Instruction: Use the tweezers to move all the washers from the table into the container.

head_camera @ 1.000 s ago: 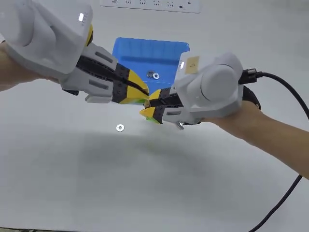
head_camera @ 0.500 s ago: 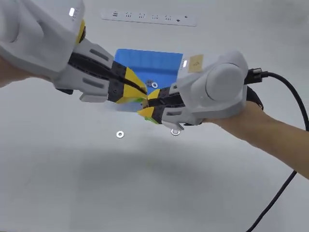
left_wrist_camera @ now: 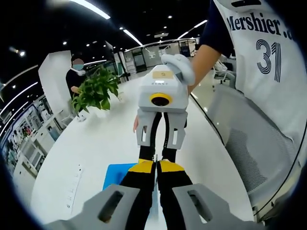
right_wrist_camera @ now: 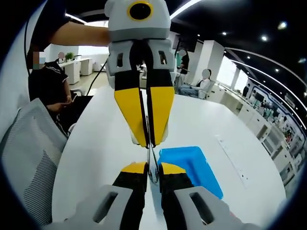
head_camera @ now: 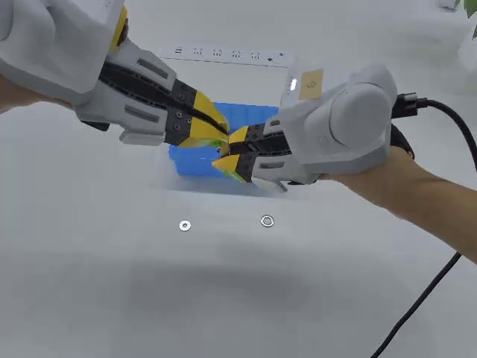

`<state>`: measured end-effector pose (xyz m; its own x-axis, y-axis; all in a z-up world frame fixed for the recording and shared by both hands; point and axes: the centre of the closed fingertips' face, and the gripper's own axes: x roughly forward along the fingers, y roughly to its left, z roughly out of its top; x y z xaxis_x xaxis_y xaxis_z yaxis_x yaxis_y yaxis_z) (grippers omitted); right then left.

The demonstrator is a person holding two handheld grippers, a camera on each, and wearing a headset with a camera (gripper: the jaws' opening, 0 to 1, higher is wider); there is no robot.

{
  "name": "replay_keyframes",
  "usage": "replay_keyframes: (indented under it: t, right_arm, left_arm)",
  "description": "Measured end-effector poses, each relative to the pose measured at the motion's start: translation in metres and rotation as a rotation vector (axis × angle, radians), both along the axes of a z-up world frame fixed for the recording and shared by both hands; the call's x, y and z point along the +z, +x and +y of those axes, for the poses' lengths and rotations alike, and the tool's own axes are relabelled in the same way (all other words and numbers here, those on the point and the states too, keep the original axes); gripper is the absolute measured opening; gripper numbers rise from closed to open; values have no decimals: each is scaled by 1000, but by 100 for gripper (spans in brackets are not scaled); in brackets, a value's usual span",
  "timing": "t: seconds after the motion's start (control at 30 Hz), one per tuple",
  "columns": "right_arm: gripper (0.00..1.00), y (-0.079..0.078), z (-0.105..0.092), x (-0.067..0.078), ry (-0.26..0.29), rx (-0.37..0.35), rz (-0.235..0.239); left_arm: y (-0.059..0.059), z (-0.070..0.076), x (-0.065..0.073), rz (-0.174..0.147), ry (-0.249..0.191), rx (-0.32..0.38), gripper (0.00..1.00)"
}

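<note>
Thin metal tweezers (right_wrist_camera: pixel 151 160) run between the two grippers, whose tips meet nose to nose. My left gripper (head_camera: pixel 218 136) comes in from the upper left and my right gripper (head_camera: pixel 226 161) from the right, each shut on the tweezers. They hover in front of the blue container (head_camera: pixel 195 160) and hide most of its inside. Two washers lie on the white table below them, one (head_camera: pixel 185 225) to the left and one (head_camera: pixel 267 221) under the right gripper. In the right gripper view the container (right_wrist_camera: pixel 192 170) sits to the right of the jaws.
A white power strip (head_camera: pixel 223 54) lies beyond the container. A black cable (head_camera: pixel 440 291) trails from the right gripper over the table's right side. A potted plant (left_wrist_camera: pixel 96 91) and other people are far off.
Both grippers, still joined on the tweezers, have risen off the table and now cover the container's inside. The view has shifted. The two table washers lie where they were.
</note>
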<state>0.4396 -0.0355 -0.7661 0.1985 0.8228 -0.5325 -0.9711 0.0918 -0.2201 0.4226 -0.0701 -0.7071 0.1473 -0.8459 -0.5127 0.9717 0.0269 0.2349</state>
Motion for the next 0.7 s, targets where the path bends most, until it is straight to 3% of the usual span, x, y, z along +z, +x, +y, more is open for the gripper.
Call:
replay_keyframes:
  t: [0.23, 0.37, 0.57, 0.7]
  right_arm:
    - [11, 23, 2, 18, 12, -7, -48]
    - [11, 37, 4, 21, 20, -19, -61]
    - [11, 54, 6, 11, 10, -29, -77]
    - [11, 60, 6, -1, -13, -24, -76]
  left_arm:
    - [21, -1, 16, -49, -2, -5, 6]
    - [33, 0, 19, -66, 2, -6, 6]
    - [50, 4, 7, -84, 28, -15, 6]
    - [57, 6, -6, -70, 44, -20, 6]
